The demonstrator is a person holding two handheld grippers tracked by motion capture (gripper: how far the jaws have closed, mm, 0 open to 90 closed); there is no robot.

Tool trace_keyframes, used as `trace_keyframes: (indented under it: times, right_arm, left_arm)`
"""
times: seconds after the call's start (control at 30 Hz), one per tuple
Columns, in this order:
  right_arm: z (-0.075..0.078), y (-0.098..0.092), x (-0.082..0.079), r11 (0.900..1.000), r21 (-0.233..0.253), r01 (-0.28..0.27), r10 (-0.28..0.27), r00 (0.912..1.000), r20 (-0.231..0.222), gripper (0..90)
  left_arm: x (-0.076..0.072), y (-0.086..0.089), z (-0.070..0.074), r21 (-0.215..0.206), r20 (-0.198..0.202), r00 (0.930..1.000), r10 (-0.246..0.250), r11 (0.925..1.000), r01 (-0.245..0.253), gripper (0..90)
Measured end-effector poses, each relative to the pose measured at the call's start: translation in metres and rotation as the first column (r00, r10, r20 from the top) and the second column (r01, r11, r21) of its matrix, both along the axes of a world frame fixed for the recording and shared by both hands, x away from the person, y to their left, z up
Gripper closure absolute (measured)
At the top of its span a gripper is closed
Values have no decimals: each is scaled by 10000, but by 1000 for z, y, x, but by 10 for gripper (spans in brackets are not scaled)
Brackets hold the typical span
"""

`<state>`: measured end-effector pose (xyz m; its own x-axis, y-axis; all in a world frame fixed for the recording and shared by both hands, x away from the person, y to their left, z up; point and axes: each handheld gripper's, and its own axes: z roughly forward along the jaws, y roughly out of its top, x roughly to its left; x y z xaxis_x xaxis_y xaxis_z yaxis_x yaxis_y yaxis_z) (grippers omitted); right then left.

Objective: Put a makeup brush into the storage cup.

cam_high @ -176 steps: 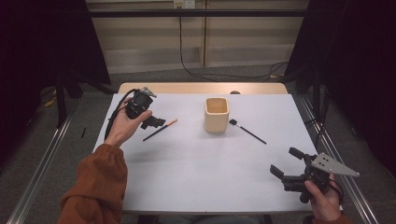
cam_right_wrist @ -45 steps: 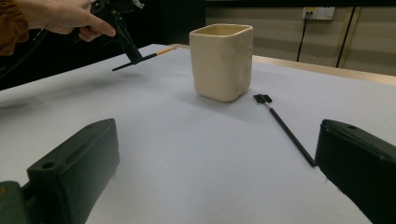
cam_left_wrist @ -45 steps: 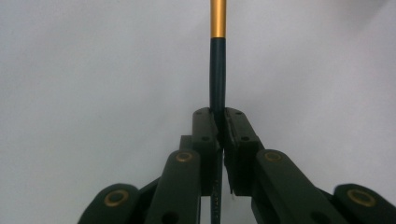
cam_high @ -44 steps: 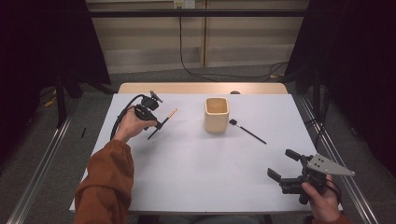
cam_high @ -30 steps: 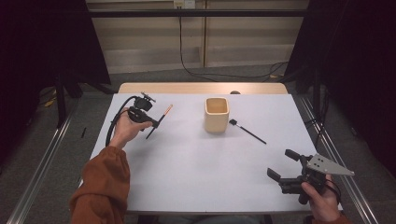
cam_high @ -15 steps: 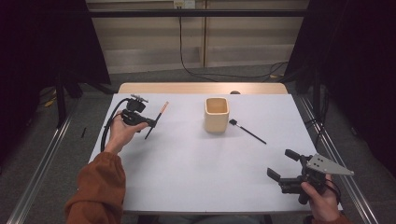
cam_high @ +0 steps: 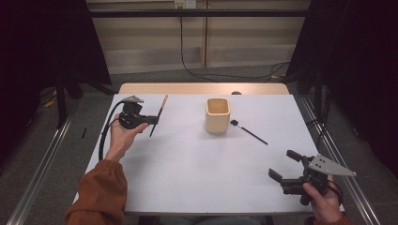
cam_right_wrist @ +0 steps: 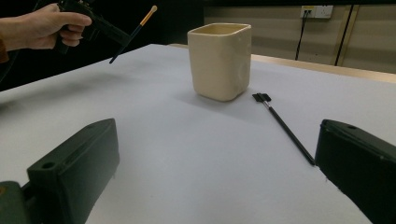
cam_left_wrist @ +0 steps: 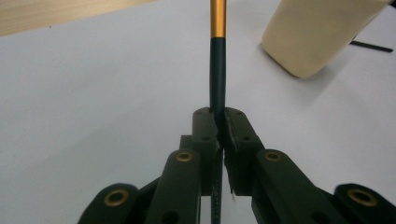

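My left gripper [cam_high: 152,120] is shut on a thin brush [cam_high: 162,105] with a dark handle and an orange-gold end, held above the table's left side. In the left gripper view the brush [cam_left_wrist: 217,70] rises straight out from between the closed jaws of the left gripper [cam_left_wrist: 222,128]. A cream square cup [cam_high: 218,115] stands upright at mid-table, to the right of the held brush. A black brush [cam_high: 248,132] lies flat just right of the cup. My right gripper [cam_high: 280,164] hovers open near the front right corner, holding nothing; its jaws frame the cup [cam_right_wrist: 219,60] and the black brush [cam_right_wrist: 285,128].
The white table [cam_high: 197,178] has a wooden strip [cam_high: 202,88] along its far edge. A black cable [cam_high: 104,136] loops from the left gripper. Metal rails [cam_high: 42,159] run beside the table on the floor, with dark curtains on both sides.
The left gripper has carried the brush leftward and toward the far side, away from the cup, and the brush now stands steeper. The right gripper has stayed put.
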<state>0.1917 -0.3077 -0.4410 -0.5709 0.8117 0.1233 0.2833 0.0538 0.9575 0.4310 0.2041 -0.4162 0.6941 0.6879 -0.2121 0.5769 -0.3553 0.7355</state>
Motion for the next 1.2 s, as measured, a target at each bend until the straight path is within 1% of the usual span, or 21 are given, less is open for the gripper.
trace_keyframes:
  times: [0.13,0.2,0.23,0.27,0.33,0.37,0.43,0.53,0.57,0.63,0.67,0.73,0.8,0.83,0.9,1.0,1.07,1.1,1.13,1.2]
  right_arm:
    - [0,0,0,10000,-50,-26,26,10000,1,0]
    - [0,0,0,10000,-44,-44,44,10000,22,0]
    - [0,0,0,10000,-31,-43,43,10000,26,0]
    - [0,0,0,10000,-43,-52,52,10000,26,0]
    - [0,0,0,10000,-28,-47,47,10000,26,0]
    - [0,0,0,10000,-28,-36,36,10000,20,0]
    - [0,0,0,10000,-23,-30,30,10000,21,0]
    - [0,0,0,10000,-47,-35,35,10000,25,0]
    - [0,0,0,10000,-44,-34,34,10000,25,0]
    - [0,0,0,10000,-25,-37,37,10000,30,0]
    - [0,1,0,10000,-42,-35,36,10000,13,0]
    - [0,1,0,10000,-45,-49,49,10000,31,0]
    - [0,0,-1,10000,-42,-47,47,10000,26,0]
    - [0,0,0,10000,-19,-31,31,10000,14,0]
    - [0,1,0,10000,-11,-32,32,10000,32,0]
    - [0,1,-1,10000,-42,-55,55,10000,68,0]
    - [0,1,-1,10000,-48,-76,76,9999,80,0]
    - [0,1,-1,9999,-63,-86,87,9999,71,0]
    - [0,1,-1,9999,-62,-89,89,9999,99,0]
    - [0,1,-1,10000,-24,-81,81,9999,70,0]
  left_arm:
    - [-5,1,-1,-386,258,9997,2,9993,8,840]
    - [-7,1,0,-461,392,9992,-1,9989,19,840]
    - [-8,0,1,-665,458,9990,-3,9978,33,840]
    - [-9,0,2,-686,561,9984,7,9976,32,840]
    - [-12,0,4,-936,760,9971,24,9956,47,840]
    - [-13,0,4,-967,855,9963,56,9953,27,840]
    - [-17,0,6,-1164,1135,9935,-11,9931,144,840]
    - [-21,-1,10,-1354,1283,9917,-108,9904,283,840]
    - [-23,-2,11,-1387,1300,9914,-152,9898,333,840]
    - [-26,-2,13,-1424,1489,9887,-146,9891,361,840]
    - [-26,-2,14,-1526,1496,9887,-115,9877,346,840]
    - [-28,-1,14,-1646,1765,9843,8,9859,287,840]
    - [-30,0,15,-1629,1960,9805,115,9864,210,840]
    - [-31,1,15,-1700,1947,9808,83,9851,254,840]
    - [-32,2,14,-1625,2048,9788,97,9864,242,840]
    - [-33,5,15,-1928,2039,9788,185,9810,216,840]
    - [-35,7,15,-1921,2102,9775,184,9811,228,840]
    - [-37,7,15,-1839,2149,9765,141,9826,263,840]
    - [-40,9,15,-1793,2321,9726,160,9834,266,840]
    - [-45,9,14,-1898,2326,9725,110,9812,343,840]
